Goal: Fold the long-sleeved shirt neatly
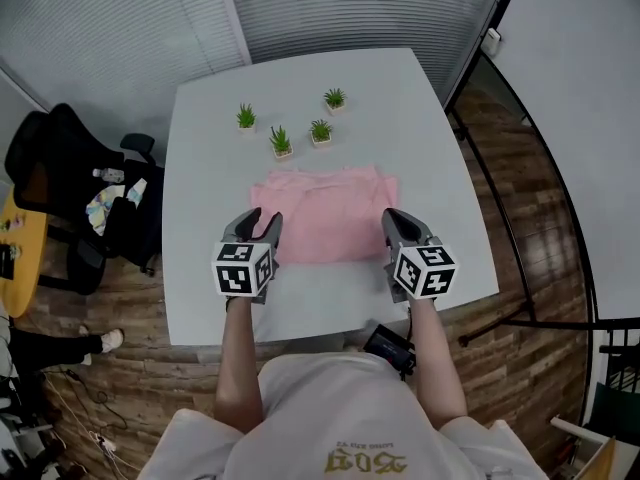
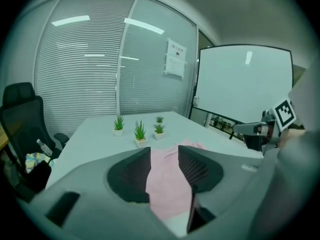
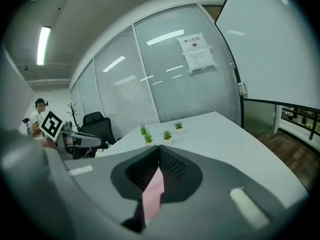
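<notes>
Right gripper [image 1: 393, 216] pressed together, possibly nipping the pink shirt [image 1: 325, 218]; left gripper [image 1: 263, 218] spread, empty. Square the near edge before folding farther.

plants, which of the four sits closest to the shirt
The plant second from left in the head view, front-most of the four, just beyond the far edge of the shirt.

Soft pink cloth shirt [image 1: 325, 213], smooth matt white table [image 1: 430, 138], wood-plank floor [image 1: 520, 218]

Bright even light, ceiling lamp [image 3: 43, 45] glaring, soft shadows, fisheye-bent dark corners, blurred foreground.
</notes>
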{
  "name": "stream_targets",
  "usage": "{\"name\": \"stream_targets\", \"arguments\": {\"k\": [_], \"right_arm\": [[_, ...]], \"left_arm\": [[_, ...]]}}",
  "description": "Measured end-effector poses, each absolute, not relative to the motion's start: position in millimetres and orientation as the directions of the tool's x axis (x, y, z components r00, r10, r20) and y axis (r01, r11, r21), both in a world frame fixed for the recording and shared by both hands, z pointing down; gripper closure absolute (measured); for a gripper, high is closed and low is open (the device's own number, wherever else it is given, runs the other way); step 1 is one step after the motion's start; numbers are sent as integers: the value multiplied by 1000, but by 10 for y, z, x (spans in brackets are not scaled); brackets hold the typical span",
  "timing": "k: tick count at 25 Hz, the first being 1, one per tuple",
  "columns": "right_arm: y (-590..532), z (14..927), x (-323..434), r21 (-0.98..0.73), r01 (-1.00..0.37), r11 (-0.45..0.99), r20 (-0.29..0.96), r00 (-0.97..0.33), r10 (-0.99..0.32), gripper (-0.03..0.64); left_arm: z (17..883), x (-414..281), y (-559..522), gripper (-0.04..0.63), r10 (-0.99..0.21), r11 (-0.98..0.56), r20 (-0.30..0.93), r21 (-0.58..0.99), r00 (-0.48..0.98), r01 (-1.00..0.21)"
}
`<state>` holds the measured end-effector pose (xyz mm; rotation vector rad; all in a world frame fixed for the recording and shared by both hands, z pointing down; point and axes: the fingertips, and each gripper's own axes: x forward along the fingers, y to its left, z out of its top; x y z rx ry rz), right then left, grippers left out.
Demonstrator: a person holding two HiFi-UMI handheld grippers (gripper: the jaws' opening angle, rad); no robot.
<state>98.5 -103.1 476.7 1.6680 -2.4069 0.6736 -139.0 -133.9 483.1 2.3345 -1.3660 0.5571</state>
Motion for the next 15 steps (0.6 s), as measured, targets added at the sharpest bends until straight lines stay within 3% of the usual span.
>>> {"name": "stream_targets", "arguments": {"k": [4, 8, 15], "right_arm": [[-851, 4630, 1020, -264, -924, 276, 323, -354, -878, 603], [-699, 4524, 1028, -247, -935, 255, 299, -324, -898, 604], [-566, 4469, 941, -211, -945, 251, 298, -307, -904, 604]], "left_arm": [[4631, -1443, -1180, 459, -767, -440, 455, 139, 452, -887], [4469, -1532, -1039, 594, -813, -404, 386, 163, 435, -900], [4462, -1553, -912, 594, -806, -430, 375, 162, 458, -888]]}}
